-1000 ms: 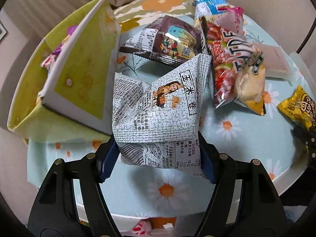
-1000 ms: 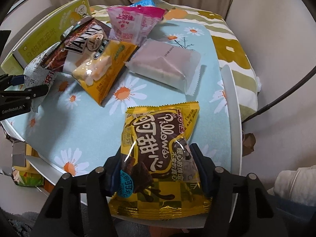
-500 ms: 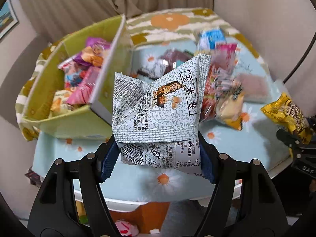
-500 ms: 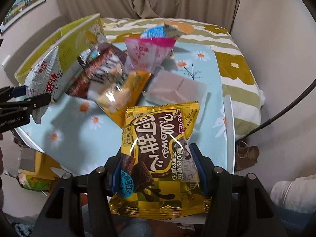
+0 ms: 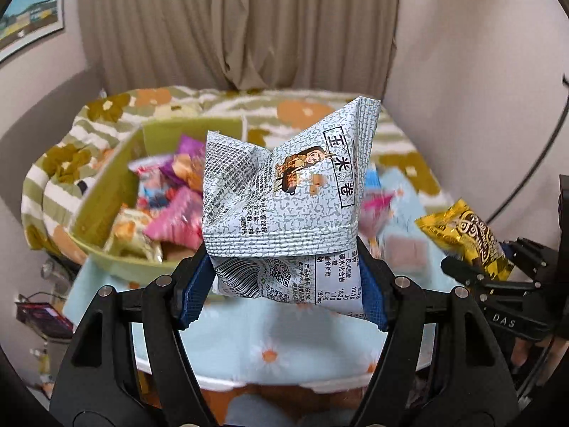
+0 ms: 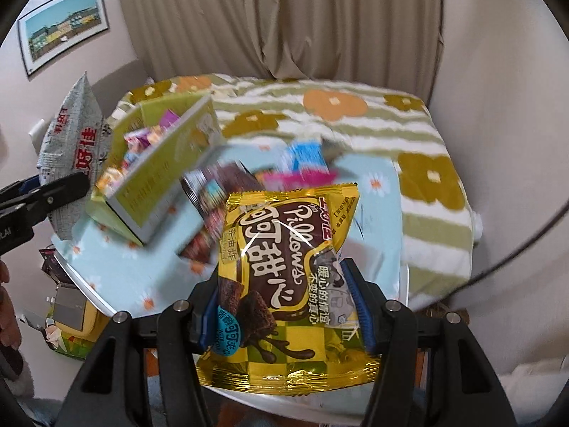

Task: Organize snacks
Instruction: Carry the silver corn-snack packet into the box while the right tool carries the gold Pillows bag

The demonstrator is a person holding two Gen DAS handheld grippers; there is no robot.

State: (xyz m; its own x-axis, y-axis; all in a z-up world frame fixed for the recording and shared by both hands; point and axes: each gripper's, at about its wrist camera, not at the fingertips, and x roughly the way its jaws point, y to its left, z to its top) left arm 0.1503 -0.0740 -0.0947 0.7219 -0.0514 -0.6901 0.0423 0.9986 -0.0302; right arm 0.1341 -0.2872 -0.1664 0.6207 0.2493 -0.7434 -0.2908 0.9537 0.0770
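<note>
Left gripper [image 5: 284,281] clamps one grey-white packet [image 5: 284,206]; right gripper [image 6: 281,309] clamps one yellow "Pillows" bag [image 6: 284,267]. Green box [image 6: 160,170] holds blurred snacks, perhaps several.

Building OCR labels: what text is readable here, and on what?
"Pillows": yellow snack bag in the right hand-held gripper.
"玉米卷": grey-white snack bag in the left hand-held gripper.
"DAS": body of the right hand-held gripper, in the left wrist view.
Snacks in the green box: too blurred.
</note>
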